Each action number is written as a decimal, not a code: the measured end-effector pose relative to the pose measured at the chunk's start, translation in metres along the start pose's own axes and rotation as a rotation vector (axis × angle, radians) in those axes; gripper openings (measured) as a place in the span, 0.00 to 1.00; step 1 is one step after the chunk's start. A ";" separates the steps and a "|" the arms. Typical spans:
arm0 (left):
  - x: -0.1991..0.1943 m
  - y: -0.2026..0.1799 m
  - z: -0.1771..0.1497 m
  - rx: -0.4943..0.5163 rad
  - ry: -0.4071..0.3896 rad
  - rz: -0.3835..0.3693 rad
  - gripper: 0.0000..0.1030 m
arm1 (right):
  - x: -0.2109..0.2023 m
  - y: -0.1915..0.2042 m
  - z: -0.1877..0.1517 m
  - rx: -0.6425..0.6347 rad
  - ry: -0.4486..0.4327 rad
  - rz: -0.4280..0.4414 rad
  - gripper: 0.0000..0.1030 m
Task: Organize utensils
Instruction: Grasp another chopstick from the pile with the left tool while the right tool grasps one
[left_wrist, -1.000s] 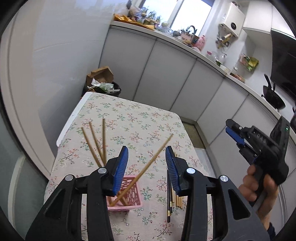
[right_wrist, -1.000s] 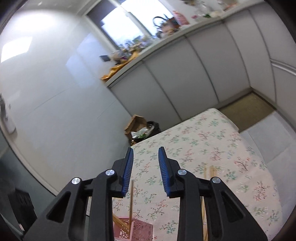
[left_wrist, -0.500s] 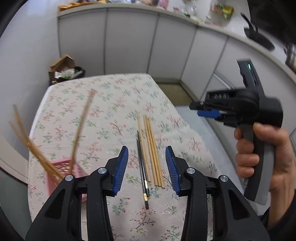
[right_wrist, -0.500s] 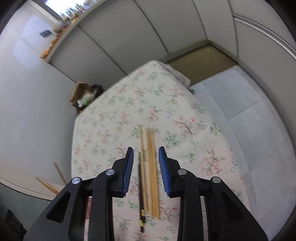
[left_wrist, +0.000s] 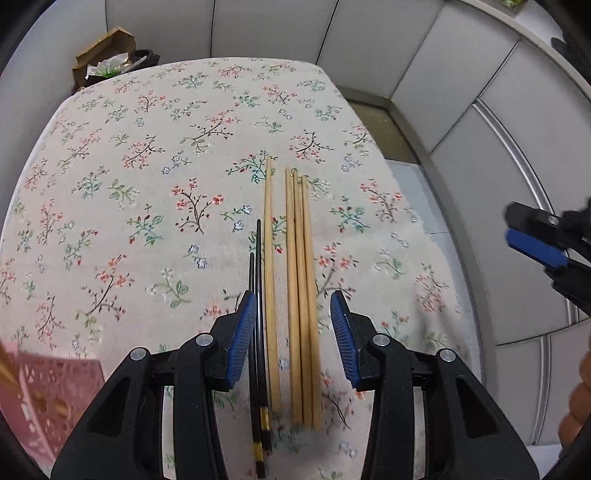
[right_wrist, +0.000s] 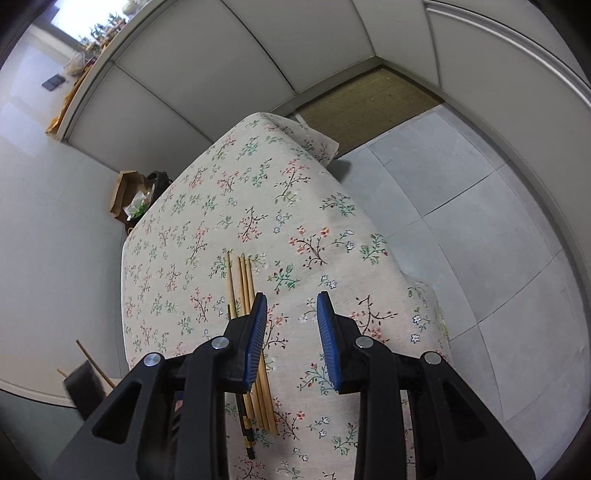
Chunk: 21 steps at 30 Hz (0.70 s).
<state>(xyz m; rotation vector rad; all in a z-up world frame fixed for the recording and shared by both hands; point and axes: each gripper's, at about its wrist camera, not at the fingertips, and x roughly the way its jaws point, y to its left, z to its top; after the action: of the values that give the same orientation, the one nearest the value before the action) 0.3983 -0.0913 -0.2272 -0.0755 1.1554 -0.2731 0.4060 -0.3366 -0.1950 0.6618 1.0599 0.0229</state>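
Note:
Several light wooden chopsticks and two black chopsticks lie side by side on the floral tablecloth. My left gripper is open and empty just above them, its jaws either side of the bundle. A pink perforated basket holding wooden chopsticks sits at the lower left. My right gripper is open and empty, hovering right of the wooden chopsticks; it also shows at the right edge of the left wrist view.
A cardboard box and a dark bin stand beyond the table's far left corner. White cabinet fronts run along the back and right. Grey floor tiles and a mat lie right of the table.
My left gripper swung from over the pink basket to over the loose chopsticks and dropped close to them. My right gripper tilted down toward the table and the same chopsticks.

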 end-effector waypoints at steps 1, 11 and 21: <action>0.004 -0.001 0.003 -0.002 0.004 0.005 0.37 | 0.001 0.000 0.001 -0.005 0.003 0.000 0.29; 0.048 0.002 0.034 0.006 0.048 0.063 0.12 | 0.014 0.001 0.003 -0.004 0.041 0.004 0.29; 0.072 0.000 0.041 0.060 0.081 0.116 0.11 | 0.026 0.004 0.002 -0.020 0.065 0.010 0.29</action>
<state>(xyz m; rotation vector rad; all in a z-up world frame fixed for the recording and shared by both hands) 0.4631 -0.1131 -0.2751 0.0564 1.2266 -0.2092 0.4219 -0.3256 -0.2131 0.6519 1.1175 0.0637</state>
